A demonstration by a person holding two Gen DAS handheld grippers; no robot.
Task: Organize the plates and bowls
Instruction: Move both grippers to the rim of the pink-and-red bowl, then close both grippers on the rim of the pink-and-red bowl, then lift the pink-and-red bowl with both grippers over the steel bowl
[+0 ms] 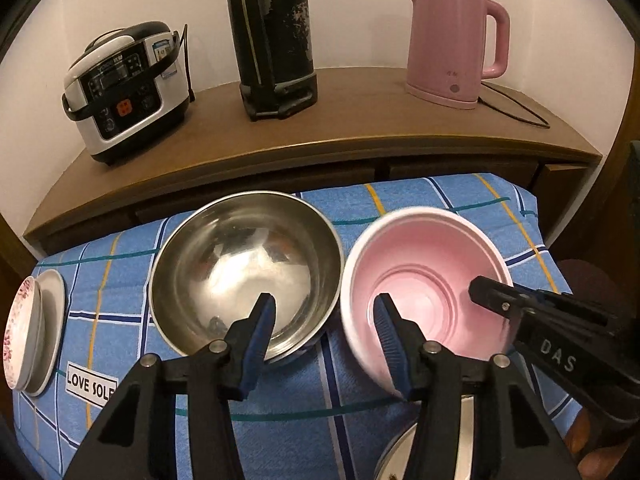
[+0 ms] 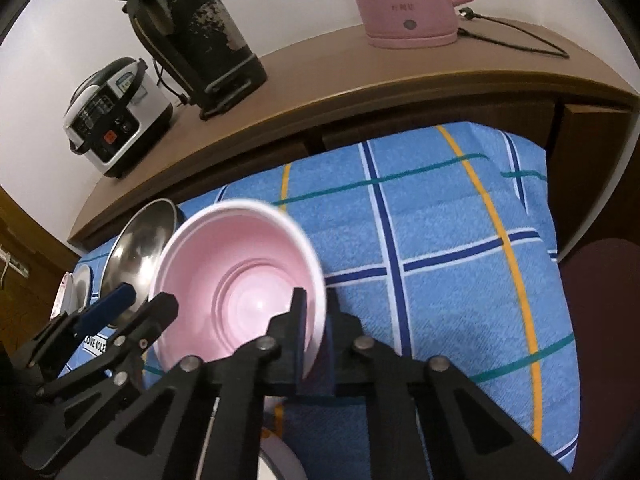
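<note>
Right wrist view: the right gripper (image 2: 314,334) pinches the near rim of the pink bowl (image 2: 240,276), its fingers closed on it, above the blue cloth (image 2: 440,260). The steel bowl (image 2: 136,248) sits at 10 o'clock from it. The left gripper (image 1: 324,332) is wide open and holds nothing; plates (image 1: 32,332) lie at 9 o'clock.

Steel bowl (image 1: 246,276) and pink bowl (image 1: 426,292) nearly touch; bare checked cloth (image 2: 460,264) lies rightward.
</note>
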